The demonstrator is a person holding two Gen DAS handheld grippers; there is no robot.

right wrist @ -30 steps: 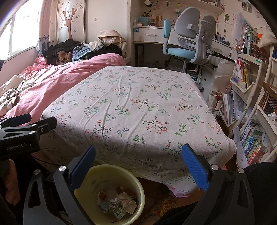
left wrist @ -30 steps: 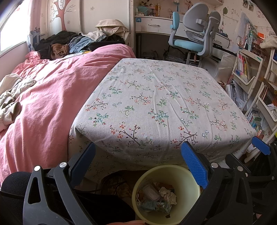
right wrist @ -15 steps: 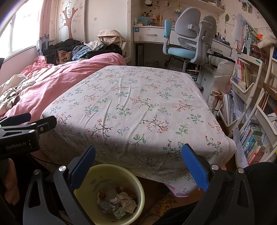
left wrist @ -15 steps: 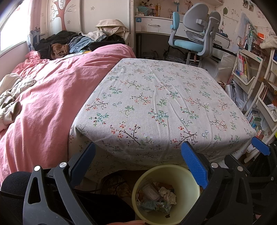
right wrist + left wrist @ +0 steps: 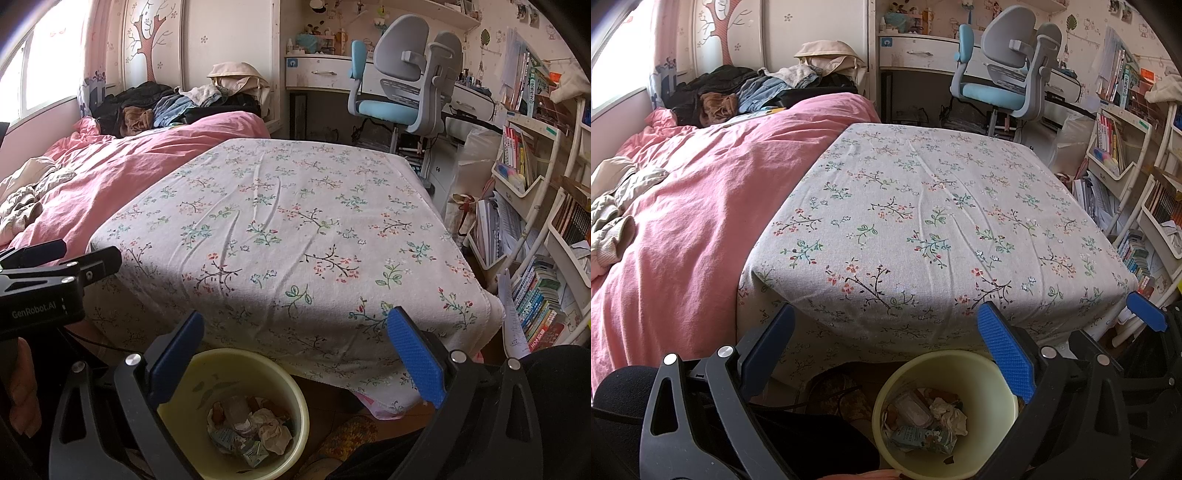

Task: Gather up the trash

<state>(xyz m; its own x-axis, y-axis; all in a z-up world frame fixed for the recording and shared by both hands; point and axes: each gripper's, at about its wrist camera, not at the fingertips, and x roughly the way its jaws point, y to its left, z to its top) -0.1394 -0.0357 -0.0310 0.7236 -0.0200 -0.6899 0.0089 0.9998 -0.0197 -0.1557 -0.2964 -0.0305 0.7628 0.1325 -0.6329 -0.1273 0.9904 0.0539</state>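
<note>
Tongs on both sides are released, blue-padded fingers spread wide with nothing between them. Left tongs (image 5: 886, 354) are held low at the near edge of the worktop (image 5: 934, 221), aimed forward and slightly down, so the yellow bin (image 5: 990, 373) sits below and between the fingers. Right tongs (image 5: 295, 354) are held alongside in a matching pose, with the bin at lower left between its fingers. Crumpled paper and wrapper trash (image 5: 251, 432) lies at the bottom of the bin, which stands on the floor just in front of the worktop. A floral cloth (image 5: 295, 229) covers the worktop. In the right wrist view, the body of the left unit at far left carries the marking "GenRobot.AI", and part of a hand (image 5: 22, 391) grips below it. A pink-covered bed (image 5: 694, 206) adjoins the worktop on the left.
</note>
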